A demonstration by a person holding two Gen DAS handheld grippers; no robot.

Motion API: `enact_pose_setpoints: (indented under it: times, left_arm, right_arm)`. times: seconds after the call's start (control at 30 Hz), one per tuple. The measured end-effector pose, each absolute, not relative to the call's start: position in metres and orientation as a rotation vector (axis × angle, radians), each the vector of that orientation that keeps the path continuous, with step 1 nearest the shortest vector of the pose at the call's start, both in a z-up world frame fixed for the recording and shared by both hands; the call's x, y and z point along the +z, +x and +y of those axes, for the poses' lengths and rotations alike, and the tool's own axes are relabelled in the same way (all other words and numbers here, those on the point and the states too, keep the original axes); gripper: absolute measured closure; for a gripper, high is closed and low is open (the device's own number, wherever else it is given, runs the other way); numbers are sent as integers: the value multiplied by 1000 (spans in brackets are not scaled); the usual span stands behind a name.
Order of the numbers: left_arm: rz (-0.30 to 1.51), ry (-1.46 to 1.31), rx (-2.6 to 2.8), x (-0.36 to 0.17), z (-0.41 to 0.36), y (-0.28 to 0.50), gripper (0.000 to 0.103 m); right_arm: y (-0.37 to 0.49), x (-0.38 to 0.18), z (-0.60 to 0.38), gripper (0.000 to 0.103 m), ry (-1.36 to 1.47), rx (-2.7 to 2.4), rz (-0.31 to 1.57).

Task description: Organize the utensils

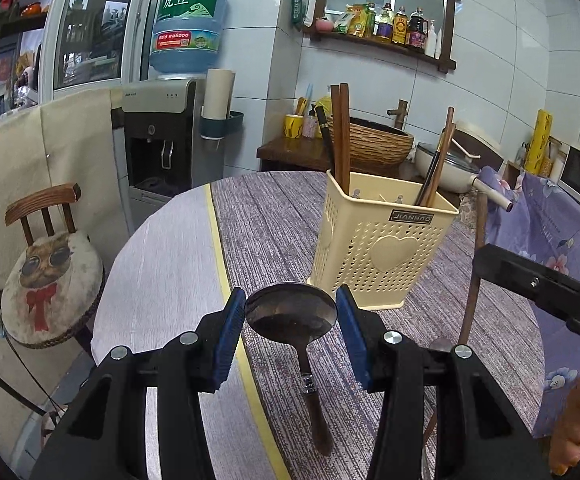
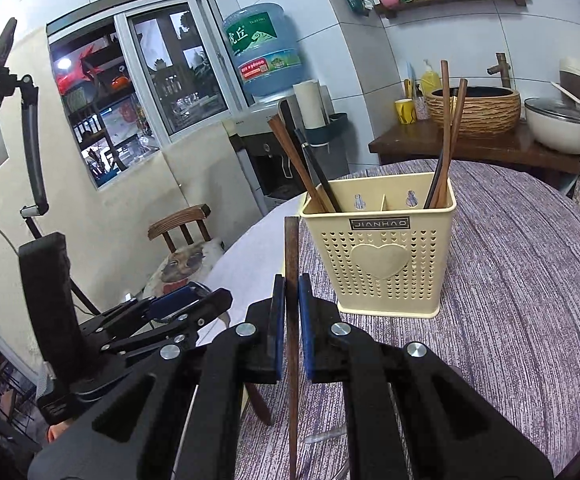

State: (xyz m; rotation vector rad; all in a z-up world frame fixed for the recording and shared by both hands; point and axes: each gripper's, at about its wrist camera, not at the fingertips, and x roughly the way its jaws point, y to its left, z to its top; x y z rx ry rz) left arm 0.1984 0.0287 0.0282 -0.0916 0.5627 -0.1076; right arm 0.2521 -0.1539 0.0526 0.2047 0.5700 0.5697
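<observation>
**Operator:** Report progress on the utensil sorting.

**Inspector:** Partly done, by my reading. The cream holder (image 2: 381,252) stands right of centre in the right wrist view. It already contains several chopsticks: one group (image 2: 301,168) leaning out of its left compartment and another (image 2: 445,140) in its right compartment.

**Operator:** What remains outside it?

**Inspector:** At least two items. A spoon (image 1: 293,320) lies on the table (image 1: 162,280), lower centre of the left wrist view, bowl toward the holder, handle toward the camera. One brown chopstick (image 2: 291,320) is in hand.

**Operator:** State of the grippers?

**Inspector:** The left gripper (image 1: 290,320) is spread wide, with the spoon bowl between its blue pads (image 1: 230,320); neither pad appears to press it, so nothing is held. The right gripper (image 2: 290,320) is clamped on the brown chopstick, which stands nearly upright at frame centre, its top end just left of the holder's near corner.

**Operator:** Anything else loose?

**Inspector:** In the right wrist view, a pale object low in the frame and a dark handle beside it may be further utensils; both are too obscured to identify.

**Operator:** Remaining work?

**Inspector:** Probably placing the held chopstick in a compartment, then grasping and stowing the spoon.
</observation>
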Motion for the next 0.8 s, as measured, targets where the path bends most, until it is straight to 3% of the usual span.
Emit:
enact_pose_setpoints:
  times: [0.5,0.8]
  left_arm:
    - [529,-92,-138,48,29,199,57]
    - [402,-88,-122,99,22,216,57]
  right_arm:
    - [249,73,-164,95,237,607,522]
    - [260,119,-173,95,186,574,423]
